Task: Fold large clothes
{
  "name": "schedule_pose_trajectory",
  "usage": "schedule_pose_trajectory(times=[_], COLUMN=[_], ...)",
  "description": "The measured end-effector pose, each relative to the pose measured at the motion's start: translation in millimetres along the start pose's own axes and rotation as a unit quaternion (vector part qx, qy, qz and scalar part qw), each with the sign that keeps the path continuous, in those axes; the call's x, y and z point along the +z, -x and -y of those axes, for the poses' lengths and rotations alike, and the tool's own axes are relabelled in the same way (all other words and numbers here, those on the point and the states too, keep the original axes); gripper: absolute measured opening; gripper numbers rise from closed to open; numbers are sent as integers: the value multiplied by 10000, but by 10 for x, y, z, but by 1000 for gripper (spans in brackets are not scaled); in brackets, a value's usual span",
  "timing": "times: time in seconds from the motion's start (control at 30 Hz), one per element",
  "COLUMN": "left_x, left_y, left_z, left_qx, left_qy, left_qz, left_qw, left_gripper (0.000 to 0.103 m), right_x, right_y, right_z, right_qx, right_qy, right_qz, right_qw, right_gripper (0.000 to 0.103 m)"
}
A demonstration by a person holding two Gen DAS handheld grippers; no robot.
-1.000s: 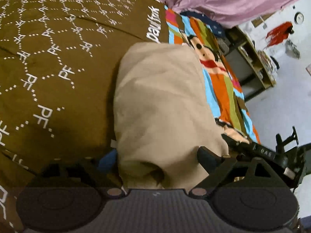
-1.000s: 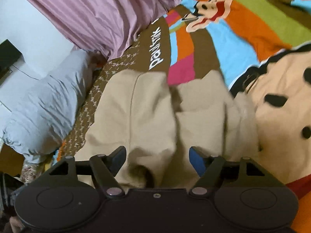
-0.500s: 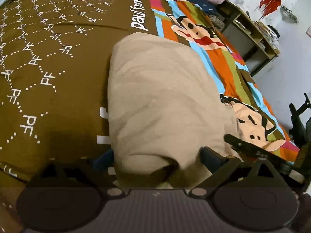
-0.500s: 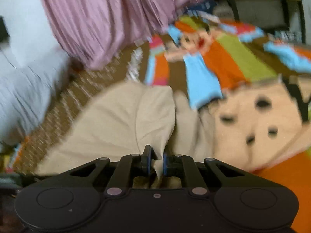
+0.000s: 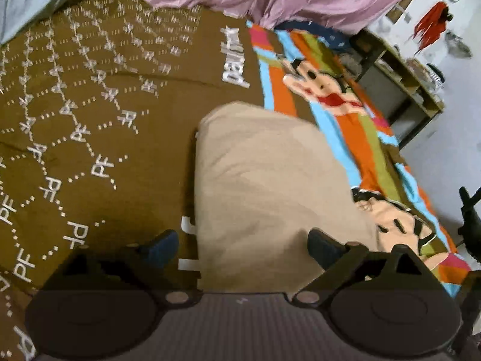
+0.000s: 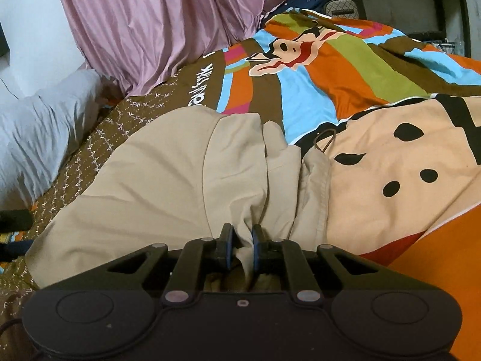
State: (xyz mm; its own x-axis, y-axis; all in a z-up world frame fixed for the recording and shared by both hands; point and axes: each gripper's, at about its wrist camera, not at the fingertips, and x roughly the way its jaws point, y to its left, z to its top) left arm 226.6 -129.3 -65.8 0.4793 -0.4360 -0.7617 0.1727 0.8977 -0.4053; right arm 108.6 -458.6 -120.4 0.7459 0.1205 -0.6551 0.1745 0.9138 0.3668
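Observation:
A beige garment (image 5: 270, 186) lies folded in a thick bundle on the bed. In the left wrist view my left gripper (image 5: 242, 243) is open, its jaws spread wide over the garment's near end without gripping it. In the right wrist view the same beige garment (image 6: 168, 177) shows bunched folds along its right side. My right gripper (image 6: 240, 240) is shut on a pinch of that beige cloth at its near edge.
The bed cover is brown with white "PF" lettering (image 5: 90, 138) on one side and a colourful striped cartoon print (image 6: 345, 69) on the other. A mauve curtain (image 6: 168, 21) hangs behind. A grey pillow (image 6: 39, 132) lies at left. Shelving (image 5: 402, 84) stands beyond the bed.
My right gripper closed from wide open onto the garment's near edge. My left gripper stayed open and shifted back slightly; the fold that bulged between its jaws now lies flat.

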Motion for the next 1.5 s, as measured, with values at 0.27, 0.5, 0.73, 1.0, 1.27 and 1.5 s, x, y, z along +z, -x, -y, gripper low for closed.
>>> schedule_pose_trajectory(times=[0.27,0.5,0.73,1.0,1.27,1.5], left_x=[-101,-105,-159,-216,-222,-232], left_y=[-214,-279,-268,-429,-614,-134], left_z=[-90,-130,-170,-177,-248,-508], left_qx=[-31,-107,-213,-327,-457,-1128], left_qy=[73,27,150,70,294,855], left_qz=[-130,-171,-45,-122,-375,51], left_qw=[9999,9998,9997,9994,9978,9899], left_gripper=[96,96,97,100,102,98], right_x=[-13,279,895,950,797,822], right_y=[30,322,-236,-1252,-1550,-1010], right_z=[-55,-242,-776,-957,-574,-703], right_qx=[-99,-502,164,43,-227,-54], right_qy=[147,173,1407,2183,1296,1250], right_qz=[40,683,509,-243,-446,266], right_qw=[9998,9963,9886,9756,9903,9918], right_gripper=[14,29,44,44,27,45])
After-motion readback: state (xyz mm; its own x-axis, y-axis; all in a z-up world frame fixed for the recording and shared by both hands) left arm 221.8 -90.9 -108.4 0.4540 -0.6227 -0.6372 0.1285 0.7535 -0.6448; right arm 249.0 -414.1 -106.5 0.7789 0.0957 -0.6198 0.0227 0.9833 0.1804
